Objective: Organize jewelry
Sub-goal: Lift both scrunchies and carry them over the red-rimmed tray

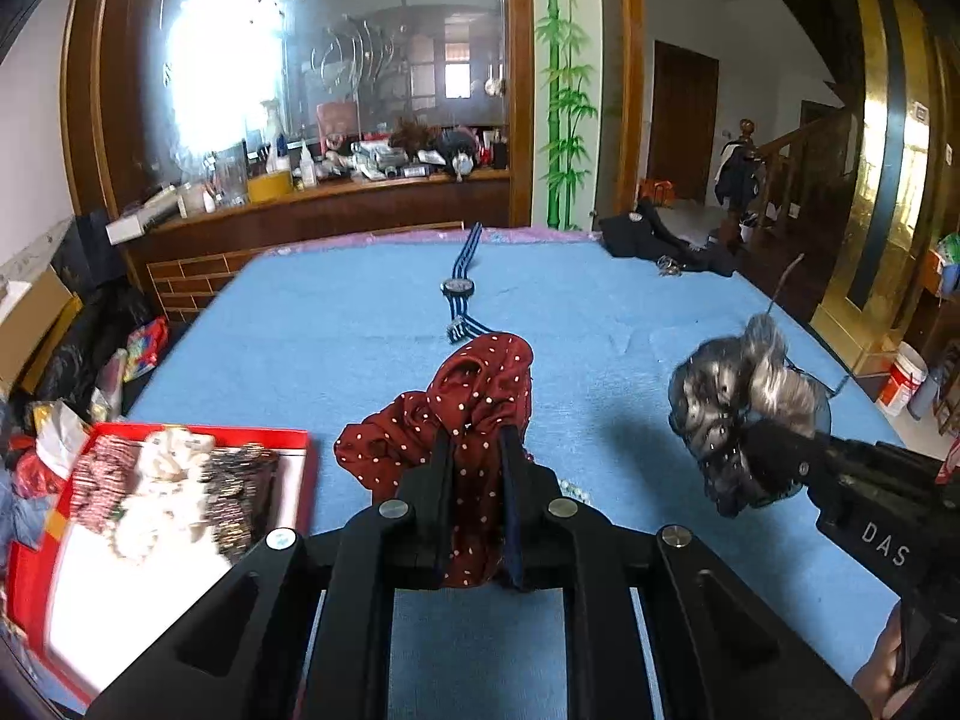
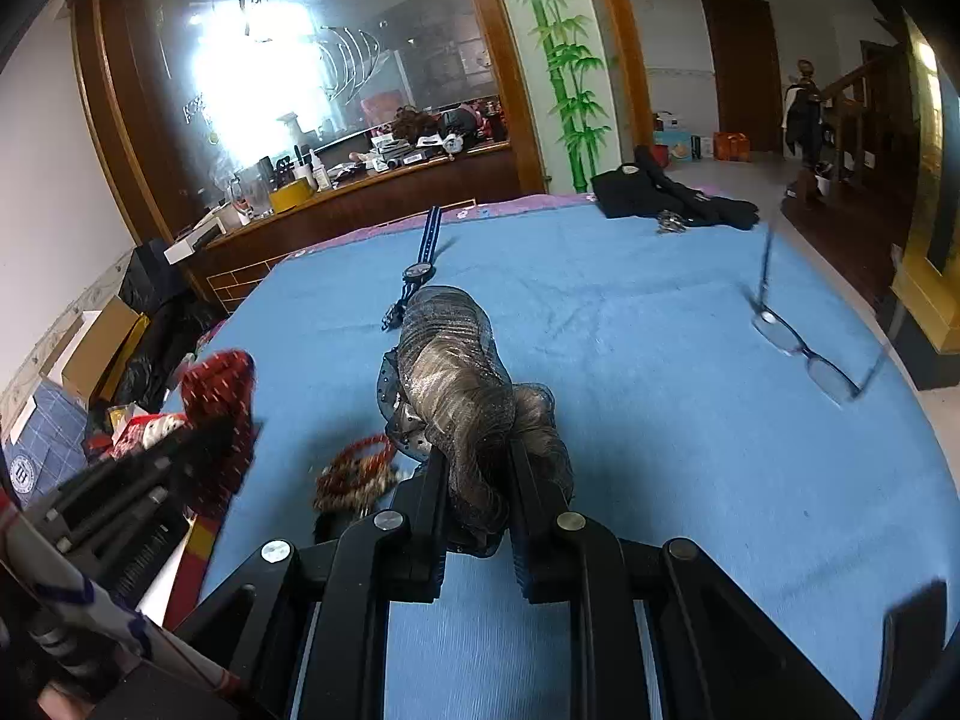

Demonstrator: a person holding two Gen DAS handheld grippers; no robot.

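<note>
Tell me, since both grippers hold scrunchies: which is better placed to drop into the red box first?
Left. The left gripper, clamping the red dotted scrunchie, is right beside the red box; the right gripper is farther away.

Blue-clothed table point(image 2: 660, 420) — watch point(image 1: 459, 286), glasses point(image 2: 807, 354), red box point(image 1: 303, 480), bracelets point(image 2: 354, 474)

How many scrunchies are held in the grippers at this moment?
2: the red dotted scrunchie in the left gripper, and the grey mesh scrunchie in the right gripper. More lie in the red box.
</note>
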